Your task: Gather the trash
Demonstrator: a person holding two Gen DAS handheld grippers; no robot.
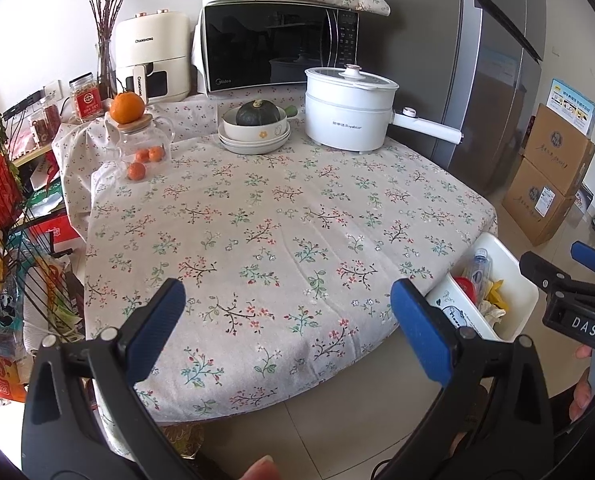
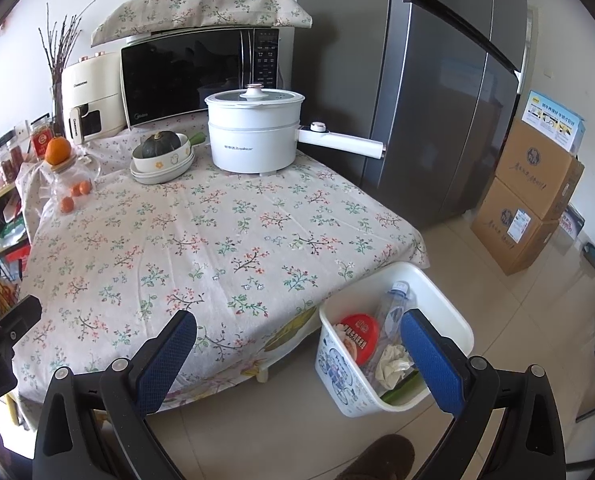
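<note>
Left gripper (image 1: 287, 320): spread, empty | right gripper (image 2: 297, 344): spread, empty | white trash bin (image 2: 453, 312): on floor off table corner, 3 o'clock of right gripper, nearer it | floral tablecloth (image 2: 201, 236): no loose trash visible.

Two cardboard boxes (image 2: 529, 196), one microwave (image 2: 201, 76), one pot (image 2: 253, 136).

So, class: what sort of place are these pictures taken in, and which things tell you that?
Most likely a home kitchen or dining corner: a black-fronted microwave oven and a white electric cooking pot stand on a floral-clothed table, beside a tall grey steel fridge.
</note>
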